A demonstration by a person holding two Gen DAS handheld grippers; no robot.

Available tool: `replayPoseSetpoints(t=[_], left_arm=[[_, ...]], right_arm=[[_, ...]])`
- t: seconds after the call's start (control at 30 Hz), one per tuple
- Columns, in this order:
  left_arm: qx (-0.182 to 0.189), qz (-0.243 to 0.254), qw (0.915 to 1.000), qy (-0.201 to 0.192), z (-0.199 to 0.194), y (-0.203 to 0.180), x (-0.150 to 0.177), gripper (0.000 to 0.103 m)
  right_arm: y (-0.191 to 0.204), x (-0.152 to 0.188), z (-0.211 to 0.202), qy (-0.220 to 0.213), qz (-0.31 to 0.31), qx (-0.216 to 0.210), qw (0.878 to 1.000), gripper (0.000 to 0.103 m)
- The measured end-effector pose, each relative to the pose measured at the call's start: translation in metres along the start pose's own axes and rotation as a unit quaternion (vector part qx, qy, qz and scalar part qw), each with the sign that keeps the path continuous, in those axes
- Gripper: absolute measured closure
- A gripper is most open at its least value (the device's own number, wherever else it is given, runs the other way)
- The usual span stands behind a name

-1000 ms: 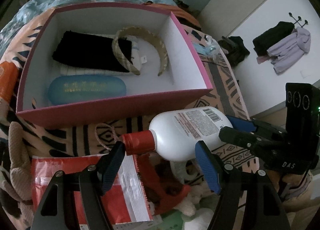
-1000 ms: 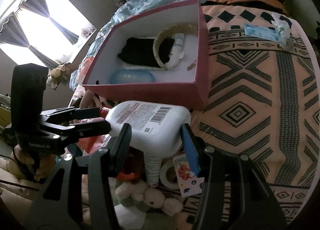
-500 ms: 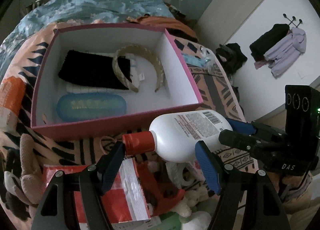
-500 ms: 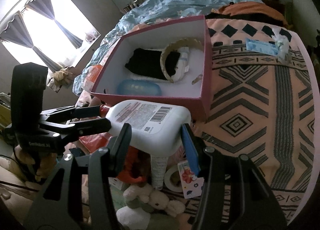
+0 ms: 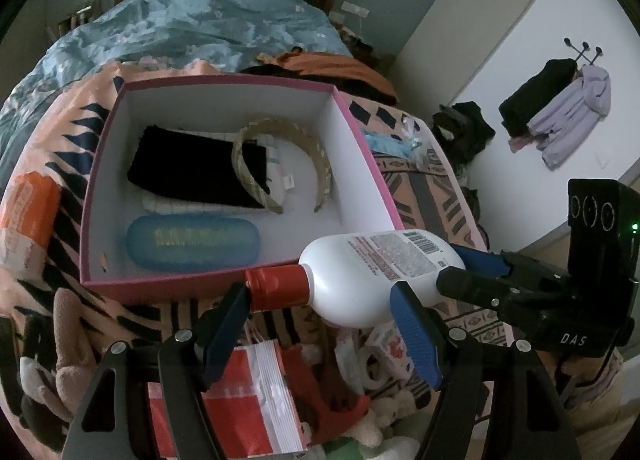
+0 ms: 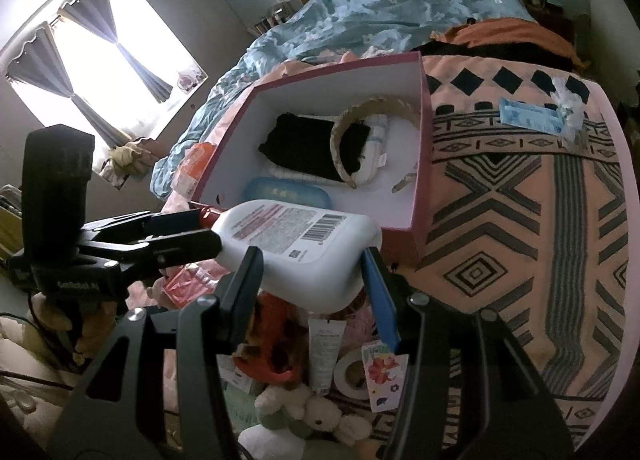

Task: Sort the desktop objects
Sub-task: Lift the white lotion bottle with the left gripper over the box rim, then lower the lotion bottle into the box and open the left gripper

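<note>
White bottle: a white plastic bottle with a red screw cap (image 5: 372, 276) lies on its side in the air, held by both grippers, in front of the box and over the clutter.
Left gripper: the left gripper (image 5: 324, 320) has black arms with blue pads; its jaws stand half wide, one pad at the red cap, the other at the bottle's shoulder, so it grips the cap end.
Right gripper: the right gripper (image 6: 312, 272) has jaws closed on the wide bottom end of the bottle, one pad on each flat side.
Box: a pink cardboard box with white inside (image 5: 100, 196) stands just beyond the jaws, open upward.
Inside the box: a beige braided headband (image 5: 320, 164), a folded black cloth (image 5: 188, 168) and a blue oval plastic case (image 5: 192, 240), the case nearest to the jaws.
Below the jaws: a red and white plastic bag (image 5: 240, 400), a small plush toy (image 6: 316, 412) and a white tube (image 6: 324, 352).
Surface: a peach blanket with black geometric pattern (image 6: 520, 220), to the right of the right jaws.
</note>
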State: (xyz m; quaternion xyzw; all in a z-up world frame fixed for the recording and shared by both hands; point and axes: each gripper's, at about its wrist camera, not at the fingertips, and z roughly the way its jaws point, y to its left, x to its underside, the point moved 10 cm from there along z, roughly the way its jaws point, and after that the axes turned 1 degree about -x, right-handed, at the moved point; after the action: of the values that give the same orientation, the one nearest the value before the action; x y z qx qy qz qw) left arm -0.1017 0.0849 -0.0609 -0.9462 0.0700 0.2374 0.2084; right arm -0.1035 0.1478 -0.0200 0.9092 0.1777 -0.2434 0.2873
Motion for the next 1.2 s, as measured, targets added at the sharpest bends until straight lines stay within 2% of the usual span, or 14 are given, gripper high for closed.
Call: replayPoseSetpoints(t=[0.43,1.03,1.2], left_arm=[[-0.009,0.004,0.9998,-0.015,0.009,0.008,-0.024,0.03],[-0.015,-0.015,0.9996,0.019,0.059,0.032,-0.033,0.03],[-0.017,-0.017,0.9991,0.035,0.072,0.037,-0.028,0.03]], right_arm=[[-0.007,-0.028,0.012,-0.012,-0.011,0.004,1.0,0.049],[-0.038,-0.041,0.058,0.03,-0.016,0.027,0.999,0.049],[-0.04,-0.036,0.07,0.045,-0.035,0.051,0.997,0.049]])
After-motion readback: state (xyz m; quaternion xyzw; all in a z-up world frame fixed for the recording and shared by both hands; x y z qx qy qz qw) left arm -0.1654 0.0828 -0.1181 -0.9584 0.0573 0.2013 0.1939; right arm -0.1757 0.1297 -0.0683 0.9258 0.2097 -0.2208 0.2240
